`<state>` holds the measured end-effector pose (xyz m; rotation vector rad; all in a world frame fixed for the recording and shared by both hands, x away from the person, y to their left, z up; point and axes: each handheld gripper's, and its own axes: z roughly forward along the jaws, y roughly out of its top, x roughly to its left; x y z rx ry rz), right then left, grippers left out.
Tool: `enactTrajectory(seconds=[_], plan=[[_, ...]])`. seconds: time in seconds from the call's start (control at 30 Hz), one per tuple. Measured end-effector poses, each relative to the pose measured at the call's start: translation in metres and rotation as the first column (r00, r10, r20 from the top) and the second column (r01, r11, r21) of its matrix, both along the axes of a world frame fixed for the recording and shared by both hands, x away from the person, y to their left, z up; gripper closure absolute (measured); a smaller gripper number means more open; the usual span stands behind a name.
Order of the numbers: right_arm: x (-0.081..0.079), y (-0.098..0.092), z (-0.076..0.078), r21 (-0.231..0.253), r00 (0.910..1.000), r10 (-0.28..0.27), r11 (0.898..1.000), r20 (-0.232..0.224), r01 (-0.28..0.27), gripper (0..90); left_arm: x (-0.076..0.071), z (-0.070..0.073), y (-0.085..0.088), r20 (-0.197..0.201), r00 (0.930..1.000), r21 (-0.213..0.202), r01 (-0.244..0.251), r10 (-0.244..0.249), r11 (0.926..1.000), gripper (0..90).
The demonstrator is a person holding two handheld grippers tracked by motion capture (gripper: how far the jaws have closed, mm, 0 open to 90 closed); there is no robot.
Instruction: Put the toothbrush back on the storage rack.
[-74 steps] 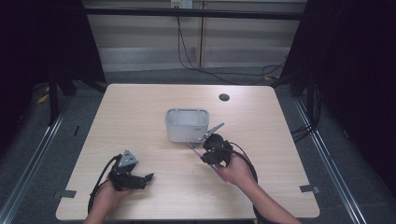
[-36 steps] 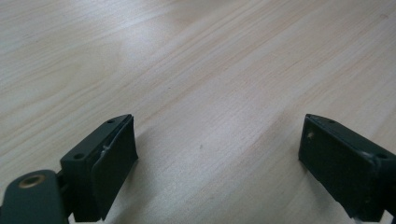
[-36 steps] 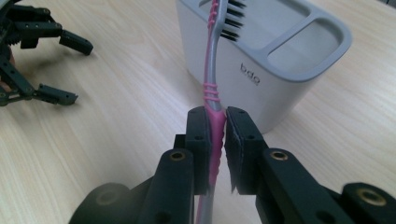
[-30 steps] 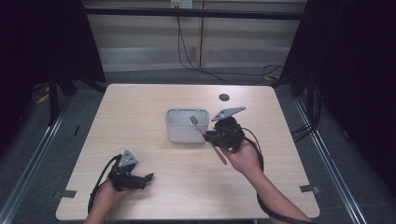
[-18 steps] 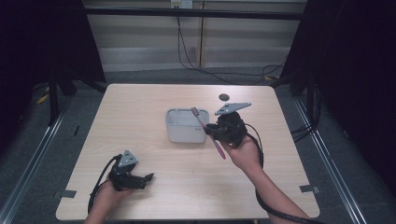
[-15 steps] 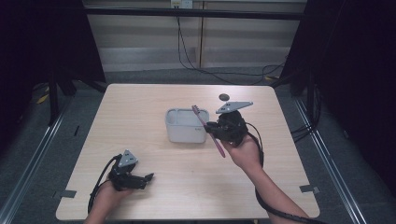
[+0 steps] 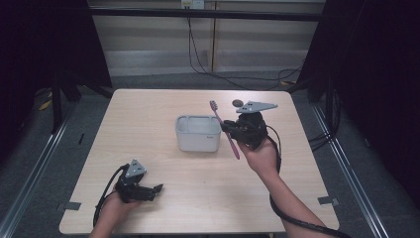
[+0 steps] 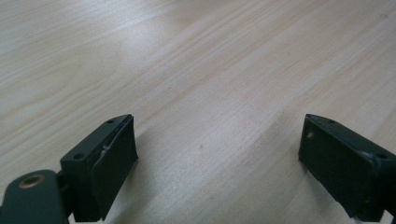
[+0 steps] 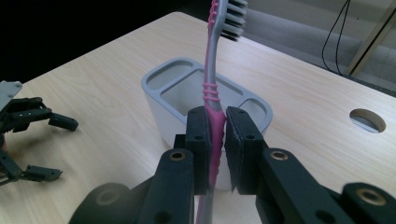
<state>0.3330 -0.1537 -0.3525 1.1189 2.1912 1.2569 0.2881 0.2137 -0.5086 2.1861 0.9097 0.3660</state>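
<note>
The right gripper (image 9: 215, 140) has its jaws pinching the pink toothbrush (image 9: 214, 100) mid-handle, bristles up, beside the grey holder (image 9: 177, 100), probably to stand it inside; the left gripper (image 7: 143, 191) rests on the table (image 7: 148, 109), jaws spread and empty

A pink toothbrush (image 9: 213, 116) with a grey stripe along its handle and dark-and-white bristles stands almost upright, head uppermost and bristles turned to one side, clamped at mid-handle. Just behind it sits a pale grey rectangular holder (image 9: 168, 114) with rounded corners and several open-topped compartments, standing upright near the middle of the light wooden worktop (image 7: 148, 114). The toothbrush is raised above the worktop, beside the holder's right end.
</note>
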Motion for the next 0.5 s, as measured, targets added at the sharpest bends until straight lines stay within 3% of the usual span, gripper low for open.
enactTrajectory(seconds=[0.5], plan=[[0.0089,0.0004,0.0093,0.051,0.9976,-0.038,0.998,0.058,0.035,79.9,0.0000,0.0001,0.0001,-0.002,1.0000,0.001,0.002,-0.002,1.0000,10.9]])
